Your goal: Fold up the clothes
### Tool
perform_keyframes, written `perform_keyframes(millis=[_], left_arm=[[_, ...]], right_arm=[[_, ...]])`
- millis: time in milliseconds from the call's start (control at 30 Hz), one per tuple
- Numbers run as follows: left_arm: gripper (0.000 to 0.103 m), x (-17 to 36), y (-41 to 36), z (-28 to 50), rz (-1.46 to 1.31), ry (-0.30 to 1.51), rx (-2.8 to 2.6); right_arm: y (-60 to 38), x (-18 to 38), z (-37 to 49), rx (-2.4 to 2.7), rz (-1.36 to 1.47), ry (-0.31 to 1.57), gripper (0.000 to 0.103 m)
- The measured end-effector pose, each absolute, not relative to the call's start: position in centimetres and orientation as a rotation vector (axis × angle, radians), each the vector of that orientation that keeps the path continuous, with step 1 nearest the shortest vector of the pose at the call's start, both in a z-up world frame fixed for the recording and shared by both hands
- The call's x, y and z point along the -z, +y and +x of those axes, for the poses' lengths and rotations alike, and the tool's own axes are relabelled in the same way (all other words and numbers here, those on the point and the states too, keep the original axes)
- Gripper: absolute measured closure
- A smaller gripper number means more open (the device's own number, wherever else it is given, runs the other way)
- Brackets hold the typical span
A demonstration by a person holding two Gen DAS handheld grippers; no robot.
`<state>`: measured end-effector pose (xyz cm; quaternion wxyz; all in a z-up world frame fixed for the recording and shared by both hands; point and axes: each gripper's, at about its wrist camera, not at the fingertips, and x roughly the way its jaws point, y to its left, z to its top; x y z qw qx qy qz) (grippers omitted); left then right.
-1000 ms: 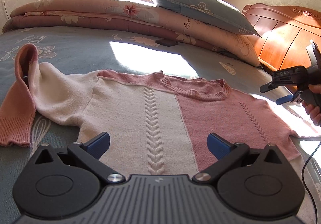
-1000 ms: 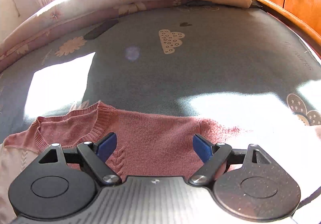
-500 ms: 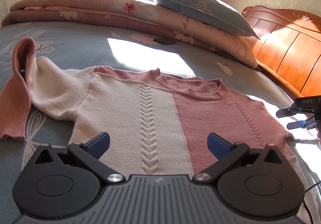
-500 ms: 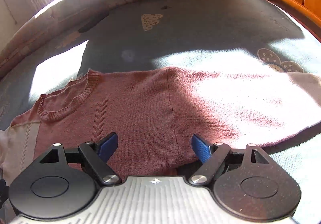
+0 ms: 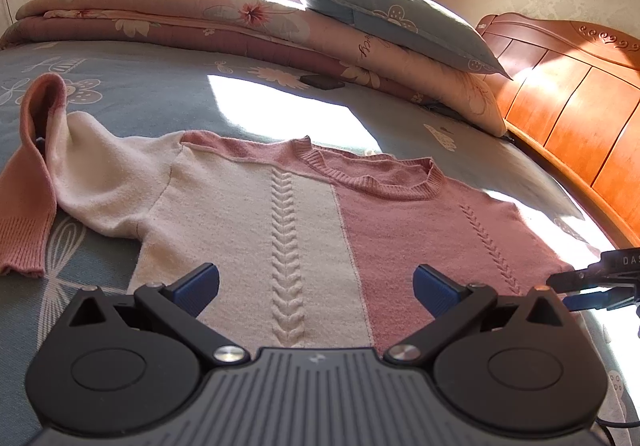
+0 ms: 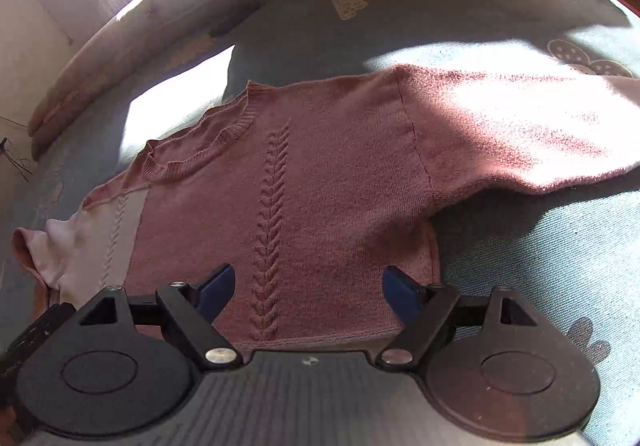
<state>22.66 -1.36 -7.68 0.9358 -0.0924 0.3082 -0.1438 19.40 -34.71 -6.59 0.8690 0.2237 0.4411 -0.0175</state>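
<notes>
sweater point(image 5: 304, 230): lying flat, front up, on the bed point(image 5: 168, 86); no fold made yet
left sleeve point(image 5: 44, 174): lying bunched, doubled over
left gripper point(image 5: 316, 282): hovering at near hem, jaws wide, gripping nothing
right gripper point(image 6: 308, 286): hovering over pink side, jaws wide, empty
remaining: all folds

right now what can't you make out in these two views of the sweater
- Sweater hem: left wrist view, hidden behind the left gripper.
- Pink sleeve cuff: right wrist view, cut off by the right edge and washed out by sun.
- Small dark object by the folded quilt: left wrist view, too small to identify.
</notes>
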Motion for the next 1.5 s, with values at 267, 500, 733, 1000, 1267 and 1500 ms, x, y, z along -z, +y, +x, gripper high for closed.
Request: perform_keyframes(millis=[267, 500, 733, 1000, 1267, 1500], left_arm=[[0.001, 7.7, -1.7, 22.3, -0.174, 0.626, 0.302], [0.001, 8.0, -1.7, 22.6, -0.173, 0.635, 0.291], [0.001, 8.6, -1.8, 23.1, -0.171, 0.662, 0.291], [0.001, 8.8, -2.1, 23.0, -0.159, 0.657, 0.291], [0.001, 9.4, -2.5, 23.3, -0.143, 0.681, 0.291], [0.001, 9.3, -2.4, 23.2, -0.146, 0.675, 0.291]], right_arm=[[-33.4, 7.0, 13.4, 0.055, 0.397, 0.921, 0.018], [-37.9, 3.7, 16.5, 0.089, 0.382, 0.738, 0.018], [-42.6, 7.2, 22.2, 0.122, 0.499, 0.713, 0.018], [-44.0, 7.1, 19.5, 0.149, 0.500, 0.689, 0.018], [-45.9, 8.1, 20.6, 0.213, 0.497, 0.696, 0.017], [-45.8, 6.7, 20.9, 0.274, 0.445, 0.700, 0.018]])
